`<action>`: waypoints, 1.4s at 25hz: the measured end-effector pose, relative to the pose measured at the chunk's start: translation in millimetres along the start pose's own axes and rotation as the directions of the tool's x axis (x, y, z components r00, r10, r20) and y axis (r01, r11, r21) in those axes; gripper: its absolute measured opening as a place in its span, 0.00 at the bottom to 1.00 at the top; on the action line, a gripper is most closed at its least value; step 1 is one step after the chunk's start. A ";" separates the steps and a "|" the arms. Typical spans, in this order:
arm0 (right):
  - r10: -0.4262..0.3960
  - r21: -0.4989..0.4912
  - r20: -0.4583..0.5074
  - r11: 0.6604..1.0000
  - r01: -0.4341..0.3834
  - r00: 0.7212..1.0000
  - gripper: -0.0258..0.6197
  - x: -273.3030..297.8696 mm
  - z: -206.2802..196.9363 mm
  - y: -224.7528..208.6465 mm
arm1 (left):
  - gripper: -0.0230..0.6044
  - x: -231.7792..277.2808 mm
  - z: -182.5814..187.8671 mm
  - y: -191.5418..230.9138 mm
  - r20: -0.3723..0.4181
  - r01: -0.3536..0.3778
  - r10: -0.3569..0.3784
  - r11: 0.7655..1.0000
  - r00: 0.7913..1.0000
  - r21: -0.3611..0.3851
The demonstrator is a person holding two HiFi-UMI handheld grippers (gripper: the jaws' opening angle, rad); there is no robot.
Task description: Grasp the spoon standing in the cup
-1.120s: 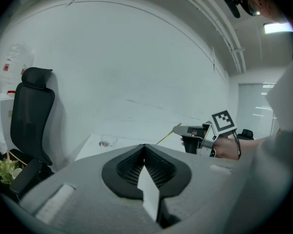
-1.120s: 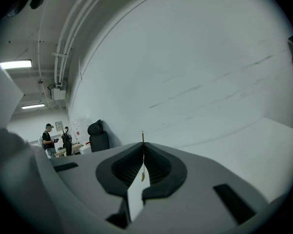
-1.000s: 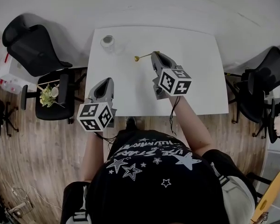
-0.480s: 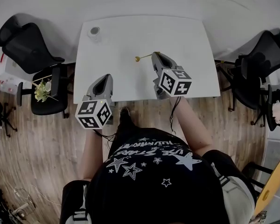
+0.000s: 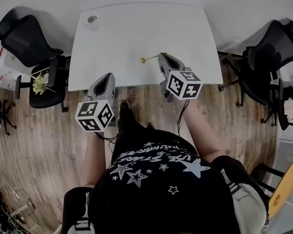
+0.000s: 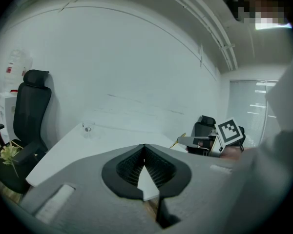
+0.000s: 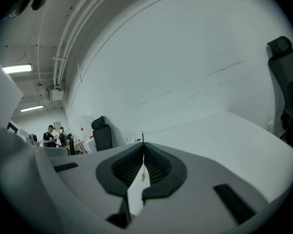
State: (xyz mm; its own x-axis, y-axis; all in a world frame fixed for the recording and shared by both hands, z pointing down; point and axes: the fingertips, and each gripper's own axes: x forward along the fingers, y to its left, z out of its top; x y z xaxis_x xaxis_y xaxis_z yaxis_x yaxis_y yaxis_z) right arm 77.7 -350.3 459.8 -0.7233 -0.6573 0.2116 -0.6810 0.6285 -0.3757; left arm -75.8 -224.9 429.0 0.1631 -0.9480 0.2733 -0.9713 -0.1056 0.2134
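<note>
A thin gold spoon (image 5: pixel 149 59) sticks out to the left from my right gripper (image 5: pixel 160 57), which is shut on its handle above the near edge of the white table (image 5: pixel 136 33). In the right gripper view the spoon (image 7: pixel 142 156) shows as a thin upright line pinched between the closed jaws. The clear cup (image 5: pixel 92 20) stands at the table's far left corner, with no spoon visible in it. My left gripper (image 5: pixel 107 77) hangs shut with nothing in it over the table's near left edge. The left gripper view shows the cup (image 6: pixel 88 126) and the held spoon (image 6: pixel 177 140).
Black office chairs stand left (image 5: pixel 24 38) and right (image 5: pixel 268 57) of the table. A second chair at left (image 5: pixel 56 84) carries a bunch of flowers (image 5: pixel 39 83). Wooden floor lies under the person's feet (image 5: pixel 124 113).
The person has stepped back, so the table and cup have slid further away in the head view. Both grippers keep their pose, and the spoon stays in the right one.
</note>
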 end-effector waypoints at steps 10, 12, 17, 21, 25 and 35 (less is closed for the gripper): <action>0.047 0.003 0.026 0.999 -0.047 0.999 0.06 -27.8 2.3 8.0 | 0.05 -31.9 -5.6 -25.3 0.003 -0.029 0.029 0.999 1.000 0.024; 0.047 0.007 0.033 0.999 -0.047 0.998 0.06 -27.8 4.7 8.5 | 0.05 -31.5 -5.3 -24.1 0.001 -0.029 0.029 0.999 1.000 0.023; 0.040 0.013 0.034 0.999 -0.041 0.999 0.06 -27.5 3.9 5.2 | 0.05 -25.1 -4.1 -23.3 0.002 -0.017 0.017 1.000 1.000 0.019; 0.021 0.025 0.032 0.999 -0.022 0.999 0.06 -28.7 -0.8 4.2 | 0.05 -26.3 -5.6 -24.6 -0.001 0.003 -0.003 1.000 1.000 0.019; 0.007 0.022 0.028 1.000 -0.007 1.000 0.06 -34.0 -7.3 14.9 | 0.05 -37.5 -11.3 -18.4 -0.017 0.016 -0.016 1.000 1.000 0.013; -0.037 0.015 0.029 0.999 0.036 0.999 0.06 -75.1 -28.0 50.6 | 0.05 -83.6 -25.4 -19.5 -0.028 0.064 -0.064 0.998 0.998 0.002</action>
State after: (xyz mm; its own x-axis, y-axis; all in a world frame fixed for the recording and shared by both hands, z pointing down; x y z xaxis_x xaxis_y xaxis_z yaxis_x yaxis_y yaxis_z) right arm 94.4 -257.4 450.1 -0.6943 -0.6917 0.1988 -0.7049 0.5980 -0.3814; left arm -66.1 -136.0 425.8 0.2295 -0.9306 0.2852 -0.9591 -0.1664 0.2289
